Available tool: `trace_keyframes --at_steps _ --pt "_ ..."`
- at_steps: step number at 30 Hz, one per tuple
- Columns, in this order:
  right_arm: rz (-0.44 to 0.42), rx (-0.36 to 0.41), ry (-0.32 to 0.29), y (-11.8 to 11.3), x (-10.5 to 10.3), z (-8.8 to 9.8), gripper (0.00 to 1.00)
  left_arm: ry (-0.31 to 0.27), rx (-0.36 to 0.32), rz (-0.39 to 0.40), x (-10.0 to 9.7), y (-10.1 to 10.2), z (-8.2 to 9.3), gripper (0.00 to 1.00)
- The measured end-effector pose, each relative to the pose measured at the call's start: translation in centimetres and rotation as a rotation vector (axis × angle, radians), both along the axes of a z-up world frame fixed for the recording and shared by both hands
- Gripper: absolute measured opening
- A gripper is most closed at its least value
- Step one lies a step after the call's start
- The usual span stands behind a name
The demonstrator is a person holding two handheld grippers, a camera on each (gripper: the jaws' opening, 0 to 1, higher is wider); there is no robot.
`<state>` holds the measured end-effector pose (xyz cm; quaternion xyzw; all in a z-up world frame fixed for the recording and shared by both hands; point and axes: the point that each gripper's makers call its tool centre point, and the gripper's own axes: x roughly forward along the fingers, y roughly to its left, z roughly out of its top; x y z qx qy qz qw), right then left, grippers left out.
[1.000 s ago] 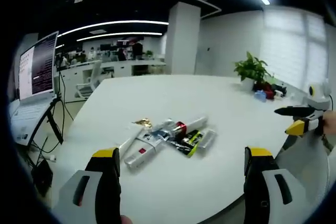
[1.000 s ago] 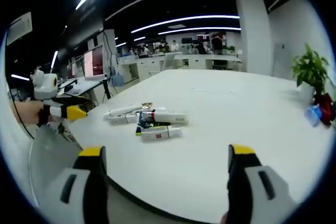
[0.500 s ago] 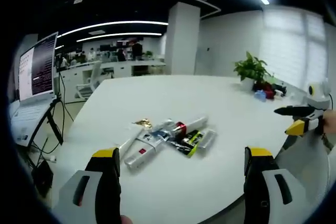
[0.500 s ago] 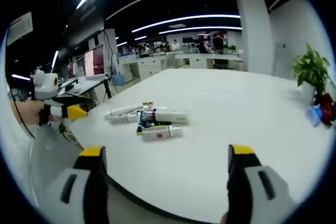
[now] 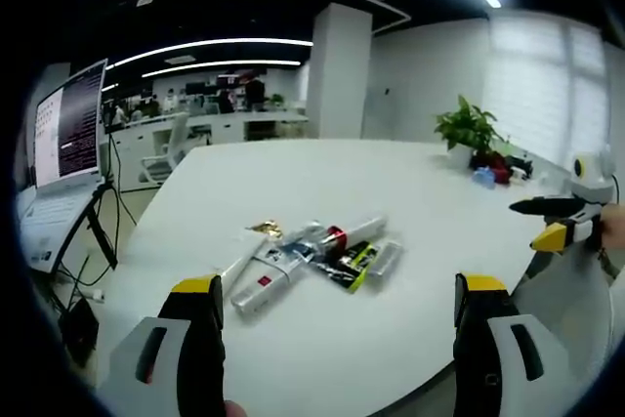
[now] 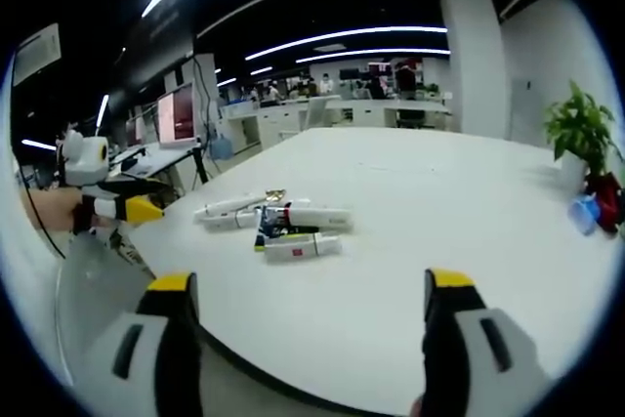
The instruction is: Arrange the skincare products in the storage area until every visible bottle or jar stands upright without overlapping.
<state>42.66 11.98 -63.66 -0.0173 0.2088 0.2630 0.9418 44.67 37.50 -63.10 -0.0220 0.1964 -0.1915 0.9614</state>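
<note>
The skincare tubes [image 5: 312,256] are heaped lying flat and overlapping on the white surface [image 5: 410,183]. Both the left tool [image 5: 337,314] and the right tool [image 6: 305,310] are held wide open, empty, well short. Neighbours could be scattered if one tube is pulled from the pile.

Looking from opposite ends of the white table [image 5: 410,202], both low and level, not close. Shared in the middle: the pile of lying tubes [image 5: 312,259] [image 6: 278,227], and the plant [image 5: 469,129] [image 6: 578,129].
</note>
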Motion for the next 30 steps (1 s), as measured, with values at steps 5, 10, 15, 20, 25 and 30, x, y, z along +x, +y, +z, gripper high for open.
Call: trace_keyframes --at_steps 5,10,15,20,25,30 --pt "0.004 -0.002 0.004 0.1 0.0 -0.1 0.96 0.0 0.002 -0.001 0.0 0.0 0.0 0.97" --pt "0.003 -0.005 0.006 0.1 0.0 -0.1 0.96 0.001 0.003 -0.004 0.0 -0.1 0.0 0.97" --pt "0.012 -0.007 0.011 0.3 -0.1 -0.2 0.96 -0.001 0.005 -0.006 0.0 -0.1 0.0 0.97" --pt "0.032 -0.009 0.019 0.7 0.1 -0.1 0.97 0.001 0.004 -0.001 0.1 0.0 0.0 0.97" --pt "0.073 -0.025 0.028 1.5 0.5 -0.5 0.96 0.0 0.006 -0.002 0.1 0.0 0.0 0.97" --pt "0.11 -0.036 0.038 2.1 1.0 -0.5 0.95 -0.004 0.001 0.009 0.1 0.3 0.1 0.97"
